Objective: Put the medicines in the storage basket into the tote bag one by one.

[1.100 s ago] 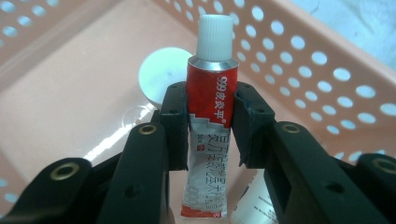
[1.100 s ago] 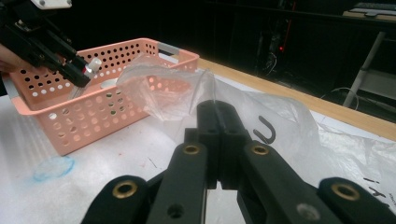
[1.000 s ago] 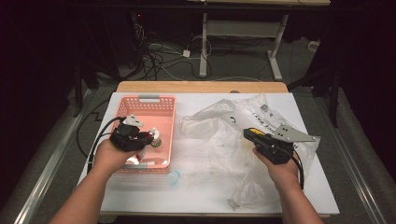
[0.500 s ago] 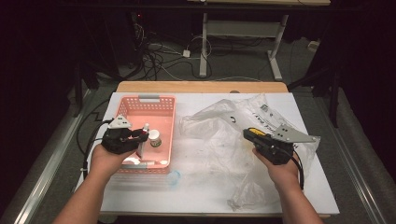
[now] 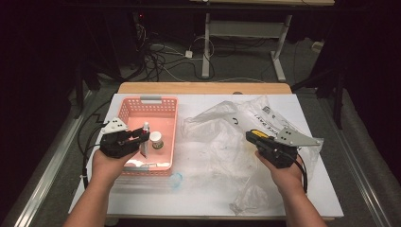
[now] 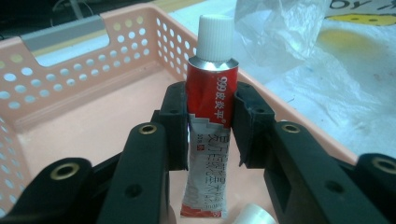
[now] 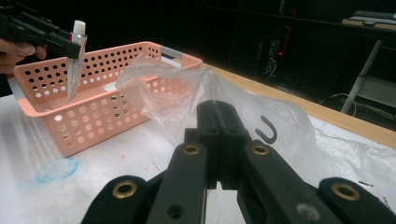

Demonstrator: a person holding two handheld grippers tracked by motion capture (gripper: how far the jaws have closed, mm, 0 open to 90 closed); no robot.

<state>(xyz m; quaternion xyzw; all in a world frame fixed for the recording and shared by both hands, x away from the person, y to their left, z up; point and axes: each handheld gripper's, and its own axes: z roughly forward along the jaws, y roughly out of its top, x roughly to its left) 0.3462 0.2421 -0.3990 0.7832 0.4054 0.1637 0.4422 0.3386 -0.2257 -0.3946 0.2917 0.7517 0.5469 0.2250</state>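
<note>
A red and white tube with a white cap stands upright between the pads of my left gripper, which is shut on its middle. The gripper holds the tube over the pink perforated basket. In the right gripper view the tube hangs above the basket's near wall. My right gripper is shut, its jaws pinching a fold of the clear plastic bag that lies crumpled on the white table.
A small white-lidded jar sits in the basket beside the tube. A blue-tinted round clear lid lies on the table in front of the basket. The bag covers the table's middle and right. Cables and desk legs stand behind the far edge.
My left gripper has shifted a little to the left and up over the basket with the tube in it. The right gripper and the bag have stayed still.
</note>
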